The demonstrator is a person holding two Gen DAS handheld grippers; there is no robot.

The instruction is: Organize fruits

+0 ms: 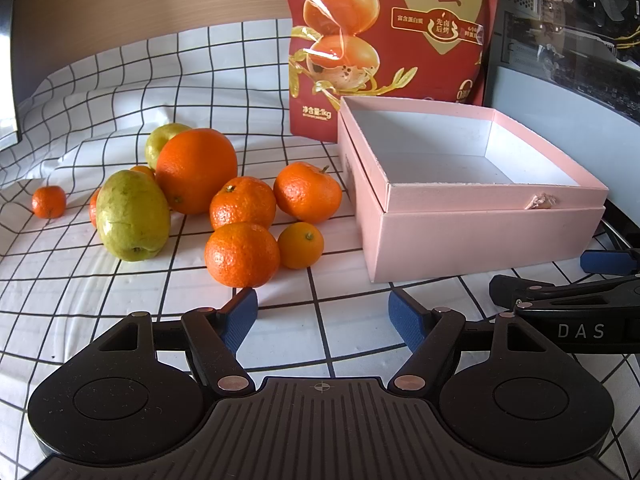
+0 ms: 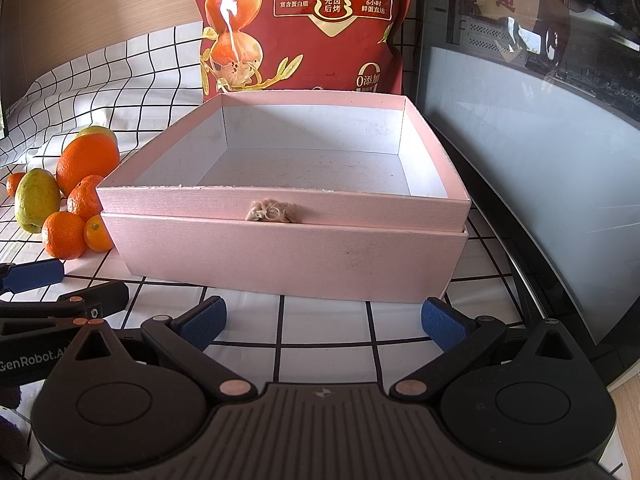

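A pile of fruit lies on the checked cloth: a big orange [image 1: 196, 170], several mandarins such as the nearest one [image 1: 241, 255], a small kumquat [image 1: 301, 246], a green pear [image 1: 132, 216] and another green fruit [image 1: 162, 142] behind. The pile also shows at the left in the right wrist view [image 2: 64, 200]. An open, empty pink box [image 1: 480, 236] [image 2: 280, 248] stands to the right of the fruit. My left gripper [image 1: 324, 312] is open and empty, just in front of the nearest mandarin. My right gripper [image 2: 324, 320] is open and empty, in front of the box.
A tall red snack bag [image 1: 392, 40] [image 2: 300, 24] stands behind the box. A dark glass-sided computer case [image 2: 540, 140] lies to the right. A lone small mandarin [image 1: 49, 201] sits far left. The cloth [image 1: 80, 300] covers the table.
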